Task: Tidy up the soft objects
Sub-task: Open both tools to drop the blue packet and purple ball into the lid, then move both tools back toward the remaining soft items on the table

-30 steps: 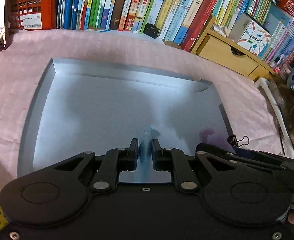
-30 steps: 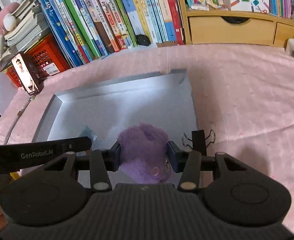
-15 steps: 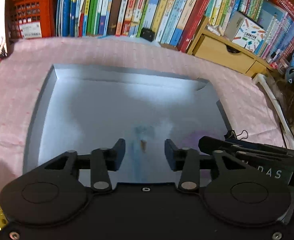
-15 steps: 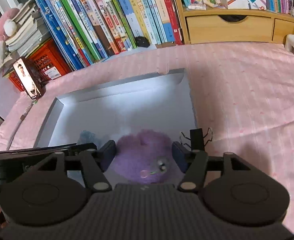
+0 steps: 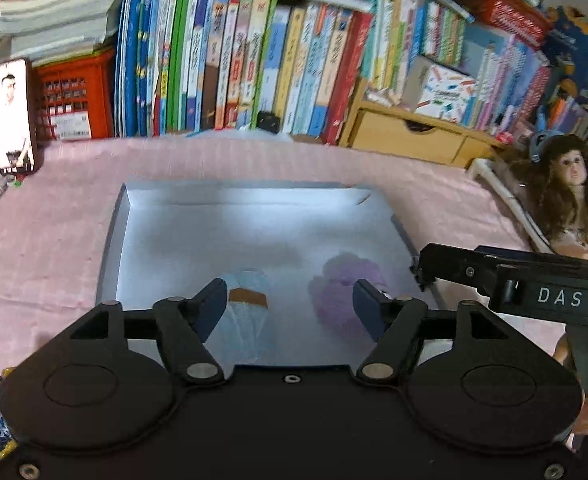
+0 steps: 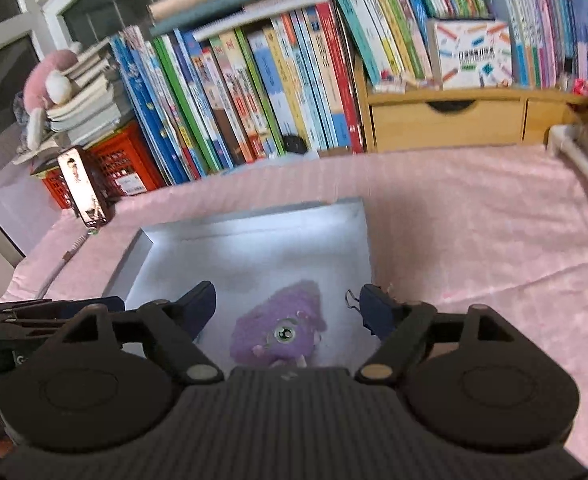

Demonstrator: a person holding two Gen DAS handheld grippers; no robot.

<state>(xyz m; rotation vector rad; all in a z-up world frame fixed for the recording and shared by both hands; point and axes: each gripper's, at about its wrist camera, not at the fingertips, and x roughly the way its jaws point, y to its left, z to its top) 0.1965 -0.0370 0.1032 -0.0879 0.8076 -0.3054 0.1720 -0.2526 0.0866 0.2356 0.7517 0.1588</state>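
A shallow grey box [image 5: 229, 224] [image 6: 253, 240] lies on the pink cloth. Inside it, near the front, rests a pale blue soft toy [image 5: 247, 320] with a brown band. To its right lies a fuzzy purple plush [image 5: 344, 292] [image 6: 281, 330] with a round eye. My left gripper [image 5: 289, 304] hovers above both toys, its jaws opening, with nothing pressed between the pads. My right gripper [image 6: 287, 306] hangs over the purple plush, jaws also opening and clear of it. The right gripper's body [image 5: 534, 288] shows at the right of the left wrist view.
Upright books [image 5: 253, 60] line the back, with a red crate [image 5: 73, 96] and a propped phone [image 5: 11, 116] at the left. A wooden drawer unit [image 6: 454, 120] stands at the back right, a doll [image 5: 570, 196] beside the cloth's right edge. A binder clip [image 6: 352, 300] sits on the box's right rim.
Both grippers let go and opened: the left released the blue toy, the right released the purple plush. Both toys now lie in the box, and both grippers rose and drew back.
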